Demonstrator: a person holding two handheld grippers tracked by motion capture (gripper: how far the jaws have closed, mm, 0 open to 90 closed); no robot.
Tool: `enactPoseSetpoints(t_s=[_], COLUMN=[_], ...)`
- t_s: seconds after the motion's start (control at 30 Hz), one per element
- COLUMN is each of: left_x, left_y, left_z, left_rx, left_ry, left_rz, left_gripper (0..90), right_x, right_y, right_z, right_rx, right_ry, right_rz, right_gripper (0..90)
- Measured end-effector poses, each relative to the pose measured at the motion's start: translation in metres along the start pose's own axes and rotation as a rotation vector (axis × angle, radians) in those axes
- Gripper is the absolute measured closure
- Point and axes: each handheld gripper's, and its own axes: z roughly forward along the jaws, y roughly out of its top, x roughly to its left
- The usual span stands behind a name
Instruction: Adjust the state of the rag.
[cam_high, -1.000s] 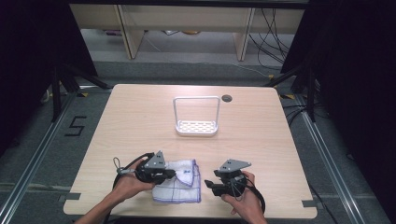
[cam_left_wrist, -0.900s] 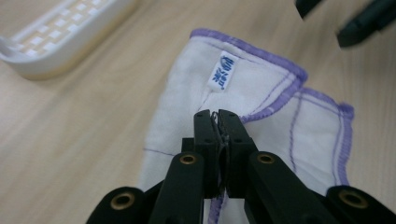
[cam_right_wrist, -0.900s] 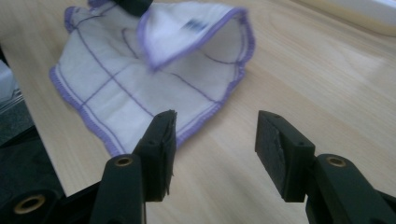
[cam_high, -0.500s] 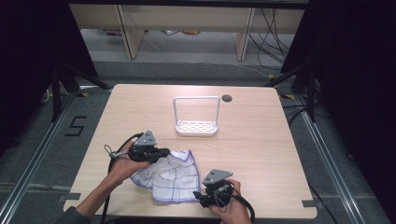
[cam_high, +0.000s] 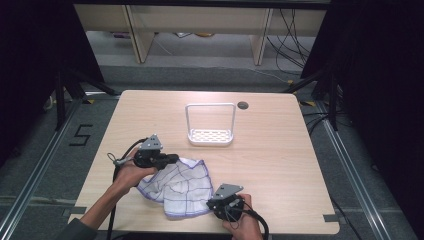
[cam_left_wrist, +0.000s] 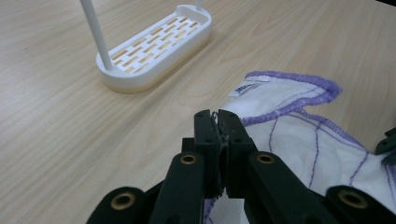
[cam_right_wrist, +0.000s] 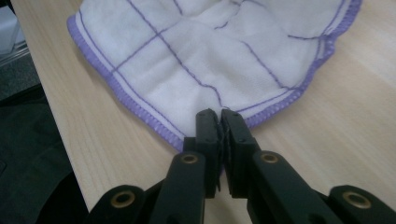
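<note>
Now both grippers, left (cam_high: 172, 159) and right (cam_high: 210, 204), pinch the cloth (cam_high: 181, 185) in closed fingers at its 10 and 4 o'clock corners, mid-spread; next, I judge, pull it taut.

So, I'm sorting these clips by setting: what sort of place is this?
Probably a lab or recording workspace: a bare wooden table between black curtains, loose cables on the floor behind, a taped floor number.

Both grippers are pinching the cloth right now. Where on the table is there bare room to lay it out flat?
Bare wood lies right of the cloth, out to the table edge, and between the cloth and the white rack. The back corners beside the rack are bare too. It is crowded at the front left, where the left gripper, the right gripper and the cloth bunch together.
</note>
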Motion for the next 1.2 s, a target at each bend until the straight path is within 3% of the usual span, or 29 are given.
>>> enactPoseSetpoints(t_s=[0.17, 0.2, 0.23, 0.33, 0.47, 0.5, 0.57, 0.67, 0.7, 0.73, 0.77, 0.8, 0.83, 0.87, 0.9, 0.93, 1.0, 1.07, 1.2], left_x=[0.004, 0.004, 0.003, -0.006, -0.011, -0.011, -0.007, -0.001, 0.007, 0.007, 0.012, 0.019, 0.028, 0.028, 0.033, 0.038, 0.048, 0.052, 0.056], left_y=[-0.001, -0.001, 0.000, 0.000, 0.002, 0.004, 0.006, 0.007, 0.006, 0.006, 0.004, 0.001, -0.004, -0.004, -0.007, -0.010, -0.021, -0.028, -0.038], left_z=[-0.013, -0.024, -0.030, -0.043, -0.050, -0.050, -0.044, -0.036, -0.023, -0.023, -0.018, -0.012, -0.004, -0.004, 0.000, 0.002, 0.008, 0.010, 0.011], left_rx=[-0.039, -0.063, -0.070, -0.085, -0.086, -0.089, -0.096, -0.099, -0.096, -0.096, -0.095, -0.083, -0.074, -0.074, -0.063, -0.058, -0.027, -0.003, 0.016], left_ry=[-0.033, -0.047, -0.052, -0.062, -0.064, -0.066, -0.063, -0.069, -0.050, -0.050, -0.040, -0.028, -0.015, -0.015, -0.003, 0.013, 0.027, 0.050, 0.071], left_rz=[-0.043, -0.073, -0.083, -0.059, -0.045, -0.050, -0.060, -0.080, -0.110, -0.110, -0.127, -0.146, -0.176, -0.176, -0.188, -0.197, -0.229, -0.225, -0.237], left_gripper=[86.9, 87.0, 87.0, 87.1, 87.1, 87.1, 87.1, 87.1, 87.1, 87.1, 87.1, 87.1, 87.1, 87.1, 87.1, 87.1, 87.1, 87.0, 81.9], right_x=[-0.012, -0.021, -0.024, -0.036, -0.051, -0.065, -0.081, -0.105, -0.117, -0.124, -0.124, -0.131, -0.141, -0.141, -0.148, -0.150, -0.152, -0.154, -0.159], right_y=[0.006, 0.009, 0.011, 0.017, 0.024, 0.029, 0.037, 0.051, 0.056, 0.060, 0.060, 0.063, 0.068, 0.068, 0.071, 0.071, 0.072, 0.072, 0.076], right_z=[-0.024, -0.037, -0.045, -0.064, -0.078, -0.082, -0.084, -0.077, -0.068, -0.059, -0.059, -0.050, -0.029, -0.029, -0.010, 0.000, 0.016, 0.027, 0.035], right_rx=[-0.055, -0.098, -0.106, -0.135, -0.124, -0.117, -0.099, -0.051, -0.036, -0.014, -0.014, -0.001, 0.042, 0.042, 0.086, 0.086, 0.106, 0.122, 0.141], right_ry=[-0.006, -0.007, -0.020, -0.061, -0.101, -0.136, -0.153, -0.189, -0.203, -0.201, -0.201, -0.206, -0.208, -0.208, -0.212, -0.222, -0.222, -0.232, -0.282], right_rz=[-0.014, -0.026, -0.006, -0.014, -0.010, -0.022, -0.016, -0.002, 0.002, 0.021, 0.021, 0.032, 0.038, 0.038, 0.026, 0.016, 0.011, 0.010, 0.022], right_gripper=[87.9, 88.0, 88.0, 88.1, 88.1, 88.1, 88.1, 88.1, 88.0, 88.0, 88.0, 88.0, 88.0, 88.0, 87.9, 87.9, 87.3, 85.8, 70.2])
